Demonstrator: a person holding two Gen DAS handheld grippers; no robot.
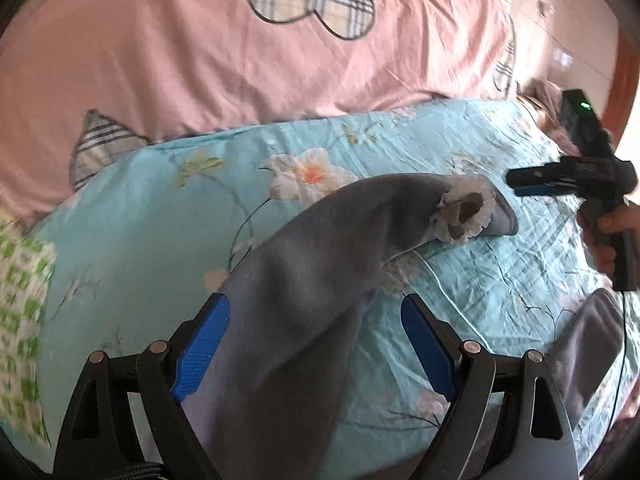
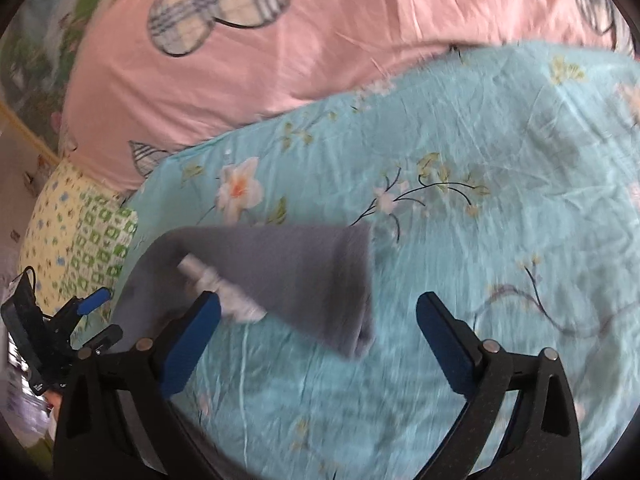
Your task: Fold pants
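Nearest, the left gripper [image 1: 316, 344] stands spread with the grey pants [image 1: 304, 280] lying loose between its blue pads, the right gripper [image 2: 320, 332] likewise released, and the soft, limp, light garment sprawls across the floral sheet [image 2: 500, 160], best pinched at the hem.

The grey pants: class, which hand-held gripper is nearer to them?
Left. The grey pants drape between the open left hand-held gripper. The right hand-held gripper, also open, is just beside them.
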